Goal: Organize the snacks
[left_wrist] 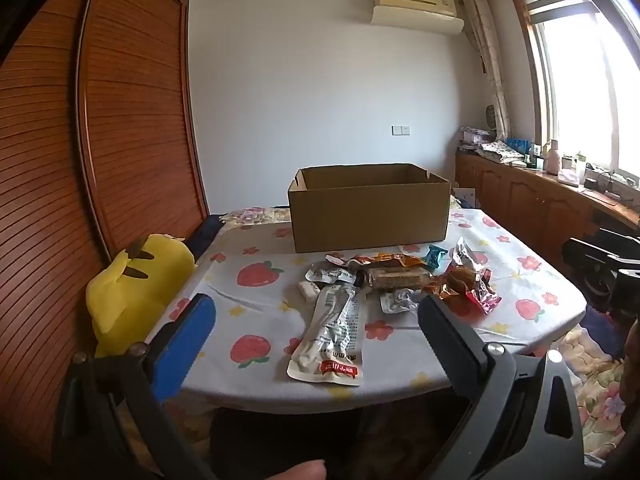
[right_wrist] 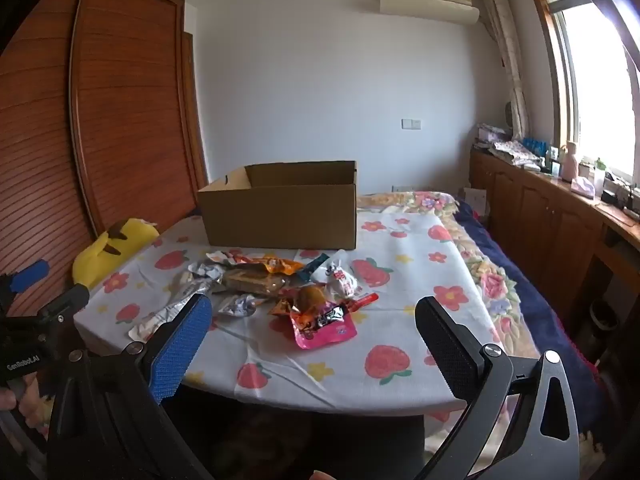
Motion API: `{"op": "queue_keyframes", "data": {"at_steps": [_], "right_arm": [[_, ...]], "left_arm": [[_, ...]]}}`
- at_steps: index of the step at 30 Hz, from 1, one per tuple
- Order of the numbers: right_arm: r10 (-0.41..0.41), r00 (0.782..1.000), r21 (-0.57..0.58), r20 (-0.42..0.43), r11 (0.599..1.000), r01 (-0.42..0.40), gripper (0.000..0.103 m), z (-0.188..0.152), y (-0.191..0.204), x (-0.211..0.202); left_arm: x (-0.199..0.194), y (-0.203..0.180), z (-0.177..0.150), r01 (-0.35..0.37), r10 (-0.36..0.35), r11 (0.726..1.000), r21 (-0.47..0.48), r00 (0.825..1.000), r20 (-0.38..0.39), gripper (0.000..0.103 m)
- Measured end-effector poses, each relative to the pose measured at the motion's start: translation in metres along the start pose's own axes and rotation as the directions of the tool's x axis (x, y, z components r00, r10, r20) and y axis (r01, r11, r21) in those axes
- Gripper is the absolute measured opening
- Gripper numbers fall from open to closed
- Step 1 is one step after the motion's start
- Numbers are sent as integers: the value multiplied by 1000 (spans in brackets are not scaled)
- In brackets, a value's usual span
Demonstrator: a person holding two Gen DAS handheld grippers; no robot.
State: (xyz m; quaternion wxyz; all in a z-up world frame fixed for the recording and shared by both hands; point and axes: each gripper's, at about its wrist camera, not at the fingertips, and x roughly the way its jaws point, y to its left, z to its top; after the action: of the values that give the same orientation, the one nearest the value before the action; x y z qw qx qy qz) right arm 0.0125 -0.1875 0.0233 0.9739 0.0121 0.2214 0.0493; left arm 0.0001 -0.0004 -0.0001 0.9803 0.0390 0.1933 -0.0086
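A pile of snack packets (left_wrist: 400, 280) lies on the strawberry-print tablecloth (left_wrist: 256, 320), in front of an open brown cardboard box (left_wrist: 368, 216). A long silver packet (left_wrist: 332, 340) lies nearest, between my left gripper's fingers in view. My left gripper (left_wrist: 316, 312) is open and empty at the table's near edge. In the right wrist view the pile (right_wrist: 272, 284) includes a pink packet (right_wrist: 324, 326) and sits before the box (right_wrist: 280, 216). My right gripper (right_wrist: 312, 316) is open and empty, held back from the table edge. The left gripper also shows in the right wrist view (right_wrist: 44, 284), at the far left.
A yellow plush toy (left_wrist: 136, 292) leans at the table's left edge against a wooden slatted wardrobe (left_wrist: 120, 120). A bed with a flowered blanket (right_wrist: 492, 280) lies to the right. Wooden cabinets (right_wrist: 540, 208) with clutter run under the window.
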Motion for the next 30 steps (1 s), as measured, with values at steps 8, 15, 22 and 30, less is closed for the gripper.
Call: {"op": "queue_keyframes", "data": {"at_steps": [8, 15, 22, 30], "right_arm": [[2, 1000, 2, 10, 1000, -2, 103, 2, 2, -3], [-2, 1000, 0, 9, 1000, 2, 103, 4, 3, -4], [-5, 1000, -2, 9, 1000, 5, 103, 3, 2, -4], [-9, 1000, 0, 9, 1000, 9, 103, 3, 1, -6]], "left_arm": [[-1, 2, -2, 1, -1, 1000, -6, 1000, -4, 102], [1, 3, -7, 1, -1, 1000, -5, 1000, -8, 102], [0, 2, -4, 0, 0, 1000, -4, 1000, -11, 102], [3, 3, -5, 0, -1, 1000, -5, 1000, -10, 102]]}}
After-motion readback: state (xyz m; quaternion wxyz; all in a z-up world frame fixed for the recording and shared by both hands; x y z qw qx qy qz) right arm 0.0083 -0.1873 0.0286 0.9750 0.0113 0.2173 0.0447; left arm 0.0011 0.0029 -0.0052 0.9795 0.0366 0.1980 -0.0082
